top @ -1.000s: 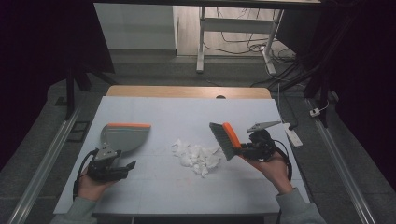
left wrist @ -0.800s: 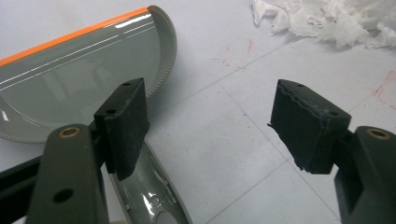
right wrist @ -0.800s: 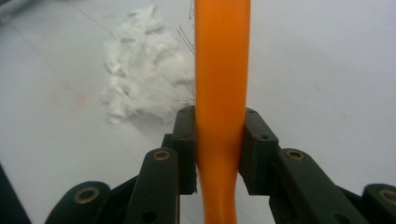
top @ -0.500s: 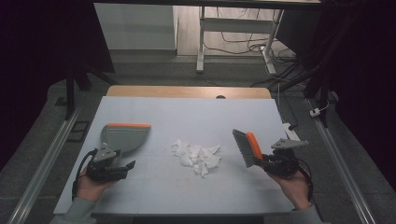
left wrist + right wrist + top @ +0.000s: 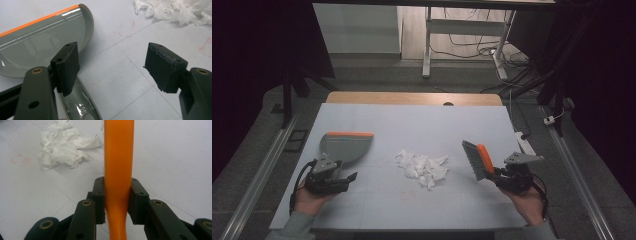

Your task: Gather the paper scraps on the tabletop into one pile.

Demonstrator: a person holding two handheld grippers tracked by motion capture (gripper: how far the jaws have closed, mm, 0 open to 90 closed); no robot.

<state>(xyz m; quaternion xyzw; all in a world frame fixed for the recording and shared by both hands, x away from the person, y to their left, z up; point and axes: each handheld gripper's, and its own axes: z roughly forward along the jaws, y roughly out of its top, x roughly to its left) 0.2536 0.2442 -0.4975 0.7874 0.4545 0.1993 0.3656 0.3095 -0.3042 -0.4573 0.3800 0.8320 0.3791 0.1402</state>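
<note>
Crumpled white tissue sits mid-tabletop. Right gripper pinches the smooth orange brush handle near the right edge. Left gripper (jaws spread wide) straddles the glossy grey dustpan handle, orange-lipped, near the left edge.

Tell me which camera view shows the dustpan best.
The high view: the whole grey dustpan with its orange lip lies left of the crumpled tissue pile, its handle toward the left gripper. The left gripper view shows just part of its pan and handle, close up, beside the open jaws.
</note>
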